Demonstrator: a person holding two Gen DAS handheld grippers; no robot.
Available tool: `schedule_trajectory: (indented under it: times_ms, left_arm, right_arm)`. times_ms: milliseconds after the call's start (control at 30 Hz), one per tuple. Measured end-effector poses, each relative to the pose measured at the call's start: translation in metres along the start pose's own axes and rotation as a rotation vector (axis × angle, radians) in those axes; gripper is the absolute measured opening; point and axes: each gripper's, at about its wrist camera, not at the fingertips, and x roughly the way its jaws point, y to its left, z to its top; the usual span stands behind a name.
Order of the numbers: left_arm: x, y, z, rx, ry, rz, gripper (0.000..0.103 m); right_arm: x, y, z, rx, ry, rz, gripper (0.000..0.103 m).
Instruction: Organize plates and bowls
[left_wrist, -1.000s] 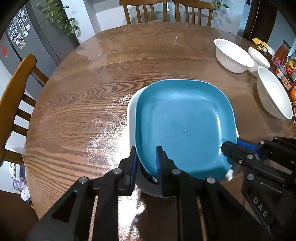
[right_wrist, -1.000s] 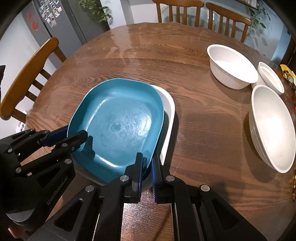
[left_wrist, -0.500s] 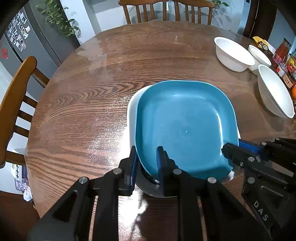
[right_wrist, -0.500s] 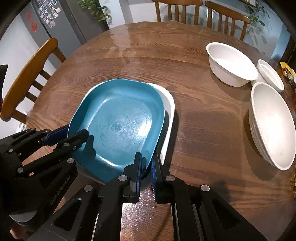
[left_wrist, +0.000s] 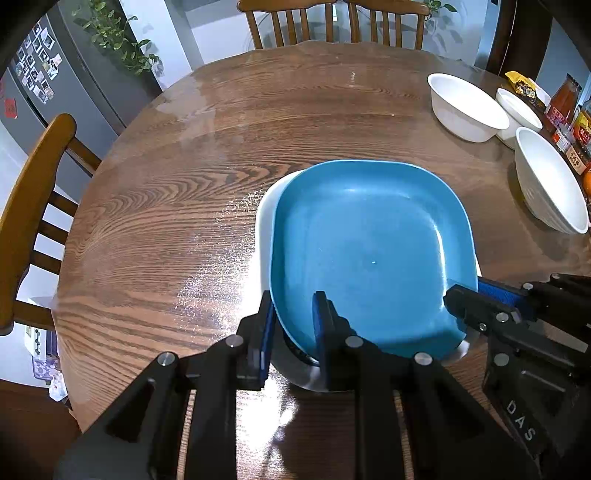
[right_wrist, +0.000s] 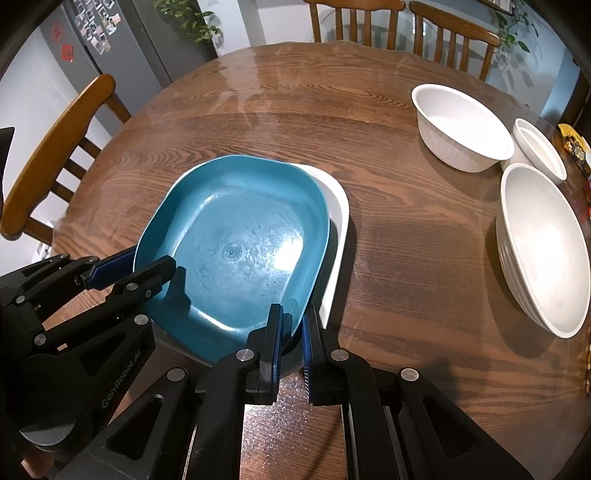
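A blue square plate (left_wrist: 369, 251) (right_wrist: 236, 243) lies over a white plate (left_wrist: 263, 229) (right_wrist: 338, 221) on the round wooden table (left_wrist: 166, 229), shifted a little off it. My left gripper (left_wrist: 293, 325) is shut on the blue plate's near left rim. My right gripper (right_wrist: 293, 328) is shut on the near right rim. Each gripper also shows in the other's view: the right gripper (left_wrist: 476, 299) and the left gripper (right_wrist: 129, 269). Whether the blue plate rests on the white one or hangs just above it I cannot tell.
Three white bowls stand at the table's right: a deep one (right_wrist: 461, 125), a small one (right_wrist: 539, 151) and a wide one (right_wrist: 543, 251). Jars and packets (left_wrist: 565, 107) line the right edge. Wooden chairs (left_wrist: 33, 206) stand around the table.
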Motion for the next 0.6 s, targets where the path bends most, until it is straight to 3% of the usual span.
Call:
schedule_trajectory:
  times_ms: [600]
  left_arm:
    - [-0.0014,0.0005,0.0001,0.001,-0.003,0.009,0.019]
  right_arm:
    - [-0.0013,0.0,0.0005,0.005,-0.001,0.002,0.008]
